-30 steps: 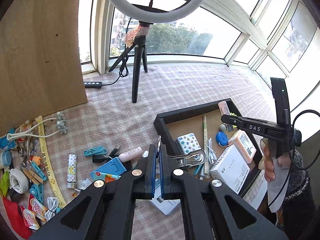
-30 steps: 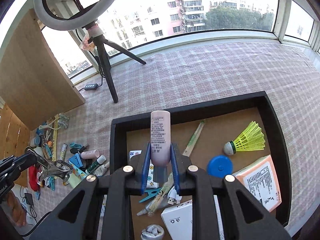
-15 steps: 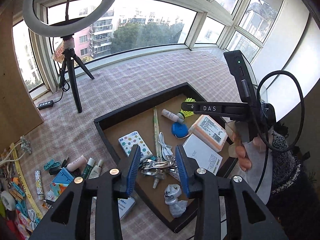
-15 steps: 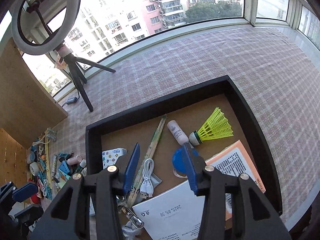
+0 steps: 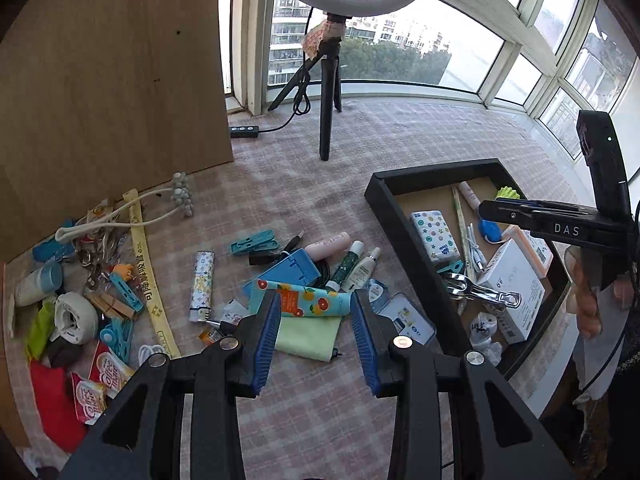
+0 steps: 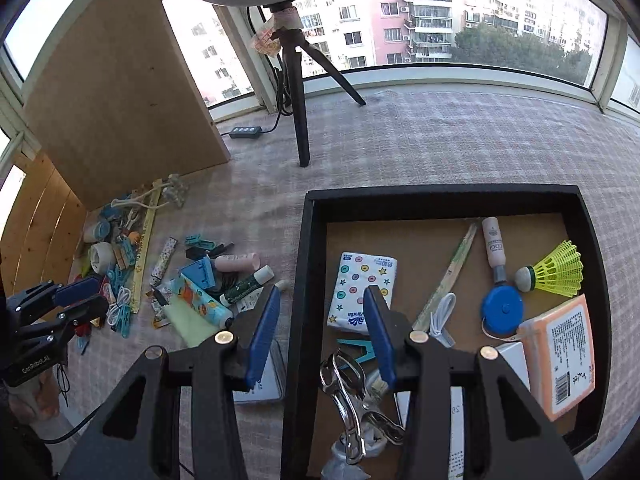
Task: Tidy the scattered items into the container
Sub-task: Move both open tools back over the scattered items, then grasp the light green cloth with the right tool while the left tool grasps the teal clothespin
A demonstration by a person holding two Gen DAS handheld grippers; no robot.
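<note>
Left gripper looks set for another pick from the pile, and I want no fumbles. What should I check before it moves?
1. Left gripper open and empty: ok.
2. Right gripper open and empty, so free to help: ok.
3. Target in line: the fruit-print tube lies just ahead between the fingers: ok.
4. Target free of neighbours: it rests on the green cloth and against the blue box: not ok.
5. Bare floor left in the black tray: ok.
6. Tube cap shut: cannot tell.
</note>
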